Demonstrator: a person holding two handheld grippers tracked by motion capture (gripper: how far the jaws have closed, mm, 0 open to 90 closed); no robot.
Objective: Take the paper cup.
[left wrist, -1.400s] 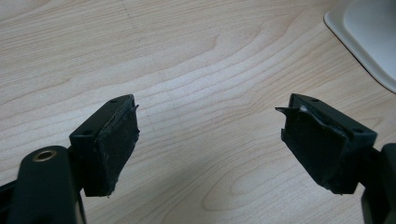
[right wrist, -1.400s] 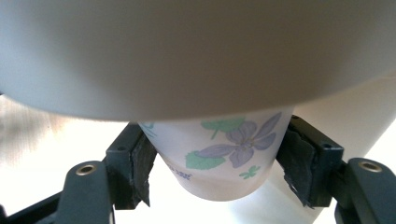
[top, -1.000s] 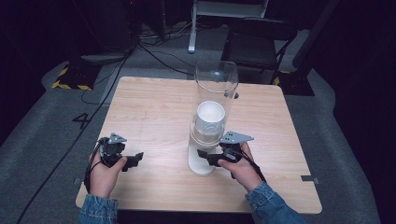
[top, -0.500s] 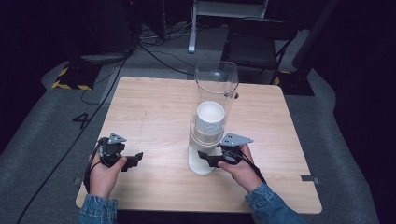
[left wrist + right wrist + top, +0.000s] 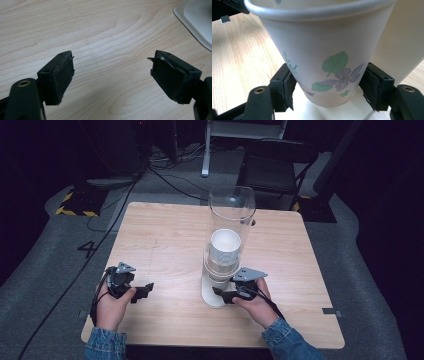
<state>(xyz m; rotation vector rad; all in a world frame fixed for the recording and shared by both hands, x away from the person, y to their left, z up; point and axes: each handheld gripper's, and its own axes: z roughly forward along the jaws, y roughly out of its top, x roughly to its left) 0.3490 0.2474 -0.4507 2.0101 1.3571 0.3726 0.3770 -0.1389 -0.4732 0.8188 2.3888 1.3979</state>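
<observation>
A tall clear tube (image 5: 231, 212) stands on a white base (image 5: 211, 295) in the middle of the wooden table (image 5: 165, 240), with a stack of white paper cups (image 5: 225, 247) inside it. My right gripper (image 5: 220, 295) reaches in at the foot of the tube. In the right gripper view a paper cup (image 5: 324, 47) printed with a green leaf and a purple flower sits between the jaws of my right gripper (image 5: 328, 87), both pads (image 5: 289, 88) pressed against its sides. My left gripper (image 5: 147, 289) rests to the left, open; my left gripper (image 5: 112, 75) holds nothing over bare wood.
A corner of the white base (image 5: 197, 20) shows at the top right of the left gripper view. A black chair (image 5: 277, 167) and cables (image 5: 170, 175) lie on the floor beyond the table's far edge. The table's left half is bare wood.
</observation>
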